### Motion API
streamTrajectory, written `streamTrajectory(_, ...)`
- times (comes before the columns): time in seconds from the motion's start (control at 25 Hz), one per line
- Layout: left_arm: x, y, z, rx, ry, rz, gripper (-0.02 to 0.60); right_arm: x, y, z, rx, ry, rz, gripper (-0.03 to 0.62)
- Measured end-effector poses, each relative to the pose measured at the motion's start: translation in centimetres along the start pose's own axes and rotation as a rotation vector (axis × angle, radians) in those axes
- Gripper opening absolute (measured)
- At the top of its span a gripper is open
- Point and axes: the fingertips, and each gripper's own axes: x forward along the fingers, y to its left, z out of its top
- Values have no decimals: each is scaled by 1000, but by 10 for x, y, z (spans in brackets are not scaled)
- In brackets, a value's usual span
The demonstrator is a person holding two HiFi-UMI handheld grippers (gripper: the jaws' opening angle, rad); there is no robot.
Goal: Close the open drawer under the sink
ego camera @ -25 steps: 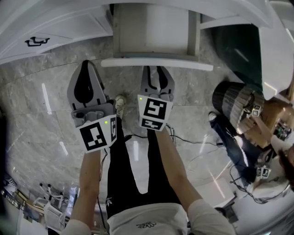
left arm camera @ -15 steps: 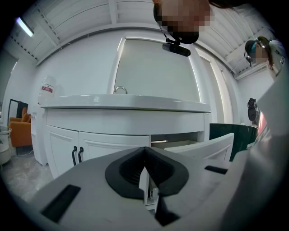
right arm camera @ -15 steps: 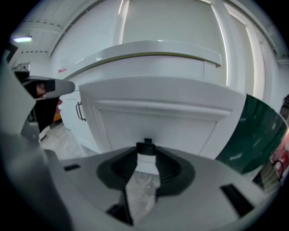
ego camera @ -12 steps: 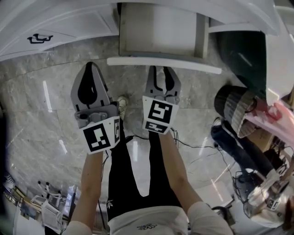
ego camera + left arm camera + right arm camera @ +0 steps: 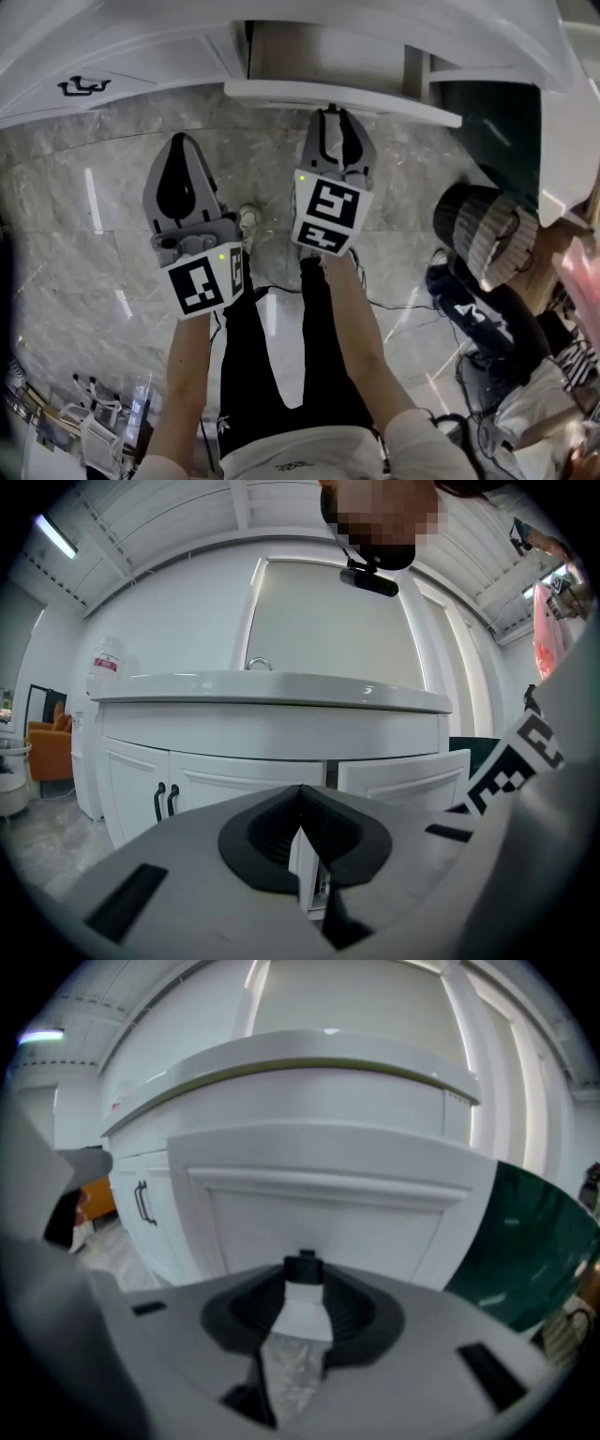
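Grey marble floor [image 5: 84, 234] runs under everything, glossy with streaks of lamp light, and black cables [image 5: 403, 305] trail over it toward the right. Far left, in the left gripper view, an orange chair [image 5: 42, 752] stands by a doorway. The white sink cabinet [image 5: 131, 761] fills the far side of the room, with a pair of black handles [image 5: 165, 802] on its left doors, a white tabletop [image 5: 272, 688] above and a tap [image 5: 258, 663] rising from it. The left gripper [image 5: 180, 141] hangs over the floor short of the cabinet, clenched on nothing. Next comes the drawer [image 5: 394, 105] under the sink – pulled out only a little, its white front standing proud of the cabinet and its inside too hidden to tell any contents. The right gripper [image 5: 337, 114] is at that front, jaws parted, a small black handle [image 5: 302, 1267] showing in the gap at their tips. Right of the drawer is a dark green panel [image 5: 492, 122]; below it another person in a striped cap [image 5: 480, 230].
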Motion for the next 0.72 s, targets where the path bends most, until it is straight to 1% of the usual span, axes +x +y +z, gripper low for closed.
streamTrajectory(0.2, 6, -1, -1, -4, 6, -3, 21, 22, -8, 11, -40, 10, 2, 143)
streamTrajectory(0.48, 13, 5, 0, -3, 2, 1, 21, 50, -4, 31, -39, 5, 0, 143)
streamTrajectory(0.72, 13, 8, -6, -2, 17, 3, 21, 61, -8, 32, -51, 13, 0, 143)
